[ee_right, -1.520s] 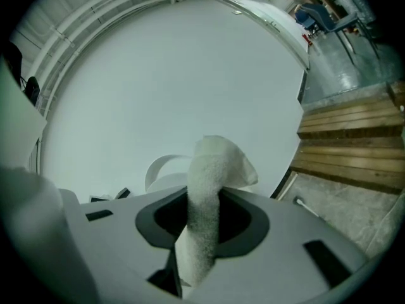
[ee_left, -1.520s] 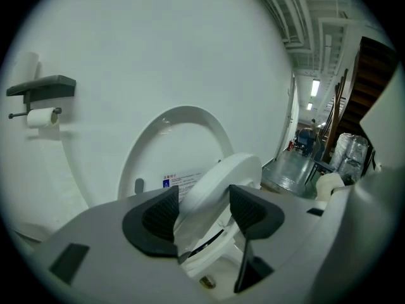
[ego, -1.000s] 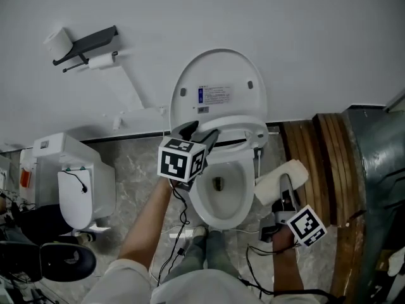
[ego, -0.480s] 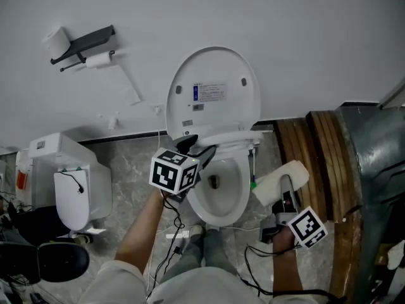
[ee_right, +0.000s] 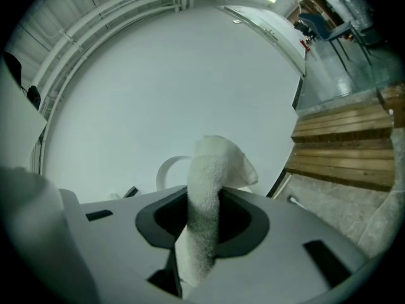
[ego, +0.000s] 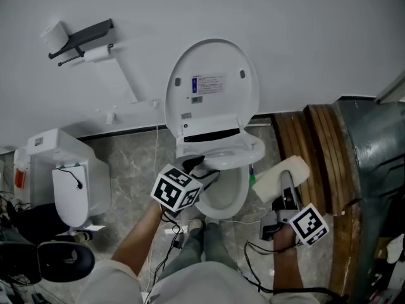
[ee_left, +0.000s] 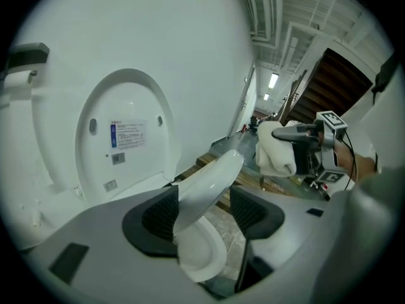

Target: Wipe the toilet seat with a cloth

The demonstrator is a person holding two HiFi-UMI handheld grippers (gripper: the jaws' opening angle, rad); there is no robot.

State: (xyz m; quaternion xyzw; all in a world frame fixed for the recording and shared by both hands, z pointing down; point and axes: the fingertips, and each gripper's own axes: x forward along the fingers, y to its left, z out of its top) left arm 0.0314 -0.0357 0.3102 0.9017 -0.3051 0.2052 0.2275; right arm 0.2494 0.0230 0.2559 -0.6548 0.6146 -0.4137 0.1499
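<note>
- At the front edge of the white ceramic toilet bowl, left gripper: jaws released, standing either side of the white oval plastic toilet seat, which touches one pad only.
- Seat: tilted, partly raised above the bowl rim.
- Right of the bowl, right gripper: jaws clenched on a folded white terry cloth, apart from the seat.
- Rear: white oval lid, upright.

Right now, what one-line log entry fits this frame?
toilet seat partway down, lid up | left gripper open, seat edge between jaws | right gripper shut on cloth, off the seat | wiping not started
</note>
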